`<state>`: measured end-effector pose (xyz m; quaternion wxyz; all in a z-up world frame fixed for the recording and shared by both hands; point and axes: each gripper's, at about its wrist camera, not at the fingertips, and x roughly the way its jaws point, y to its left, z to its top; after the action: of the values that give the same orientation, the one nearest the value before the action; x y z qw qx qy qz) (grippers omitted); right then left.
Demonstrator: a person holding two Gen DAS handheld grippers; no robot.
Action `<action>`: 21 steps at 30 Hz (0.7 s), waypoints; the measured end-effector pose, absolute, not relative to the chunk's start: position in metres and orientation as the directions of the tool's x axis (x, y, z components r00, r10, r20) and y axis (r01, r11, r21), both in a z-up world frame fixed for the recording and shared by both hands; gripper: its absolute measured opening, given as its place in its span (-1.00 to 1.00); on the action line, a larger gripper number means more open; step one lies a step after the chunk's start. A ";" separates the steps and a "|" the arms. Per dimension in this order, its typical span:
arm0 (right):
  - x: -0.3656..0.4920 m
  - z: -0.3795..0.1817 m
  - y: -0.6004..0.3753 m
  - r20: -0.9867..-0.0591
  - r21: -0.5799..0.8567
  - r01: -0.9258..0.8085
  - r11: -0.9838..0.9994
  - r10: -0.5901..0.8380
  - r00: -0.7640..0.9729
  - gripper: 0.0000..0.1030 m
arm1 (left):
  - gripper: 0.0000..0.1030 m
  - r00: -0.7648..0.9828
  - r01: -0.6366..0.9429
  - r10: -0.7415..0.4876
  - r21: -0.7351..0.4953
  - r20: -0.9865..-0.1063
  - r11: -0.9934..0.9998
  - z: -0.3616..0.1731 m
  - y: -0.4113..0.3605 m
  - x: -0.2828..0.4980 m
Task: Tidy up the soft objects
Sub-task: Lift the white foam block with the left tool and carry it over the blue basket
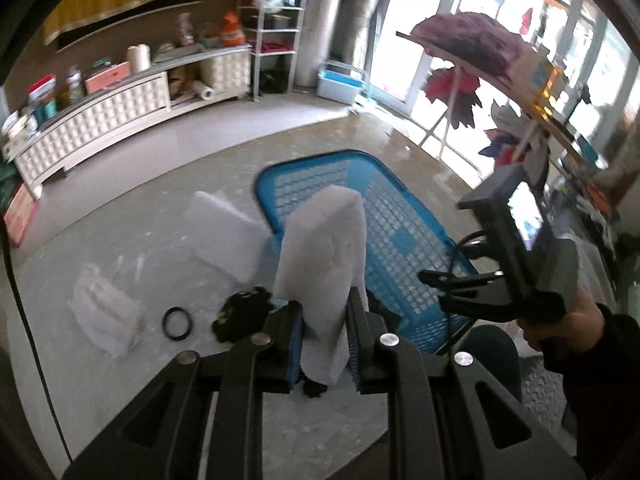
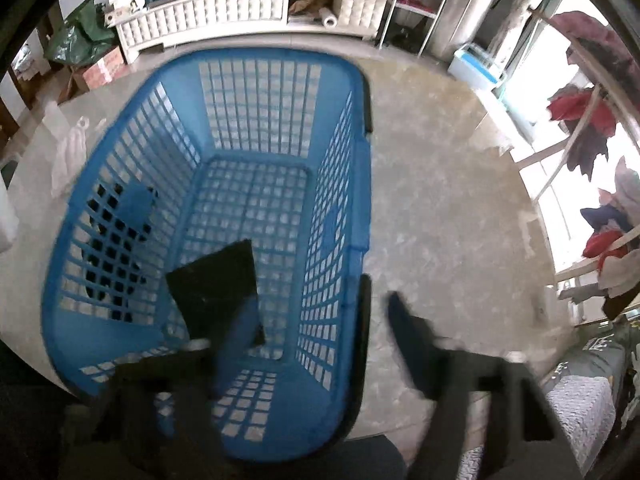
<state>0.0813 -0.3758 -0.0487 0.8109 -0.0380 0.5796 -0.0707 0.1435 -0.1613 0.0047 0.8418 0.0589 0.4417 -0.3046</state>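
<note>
My left gripper is shut on a white foam block and holds it upright, just left of the blue lattice basket. A second white foam slab leans against the basket's left side. A clear plastic bag, a black ring and a black-and-green soft item lie on the grey round table. My right gripper is open over the basket. A black flat piece lies in the basket under its left finger. The right gripper also shows in the left wrist view.
A white sideboard with clutter stands along the far wall. A clothes rack with garments stands by the bright windows on the right. A blue-and-white bin sits on the floor.
</note>
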 end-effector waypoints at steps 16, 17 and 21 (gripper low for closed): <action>0.104 -0.068 -0.393 -0.921 -0.081 -0.072 0.994 -0.047 0.386 -0.78 | -0.65 0.297 0.638 -0.484 -0.206 -0.823 0.742 -0.026 -0.211 0.171; 0.105 -0.069 -0.395 -0.921 -0.079 -0.081 0.994 -0.041 0.388 -0.78 | -0.65 0.292 0.642 -0.486 -0.208 -0.824 0.738 -0.027 -0.214 0.171; 0.104 -0.071 -0.402 -0.919 -0.063 -0.105 0.993 -0.017 0.393 -0.78 | -0.65 0.270 0.651 -0.489 -0.217 -0.829 0.728 -0.033 -0.223 0.176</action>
<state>0.1040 -0.4020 -0.0708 0.8327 -0.0552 0.5504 0.0264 0.1758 -0.2232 -0.0333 0.7926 0.0835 0.4854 -0.3594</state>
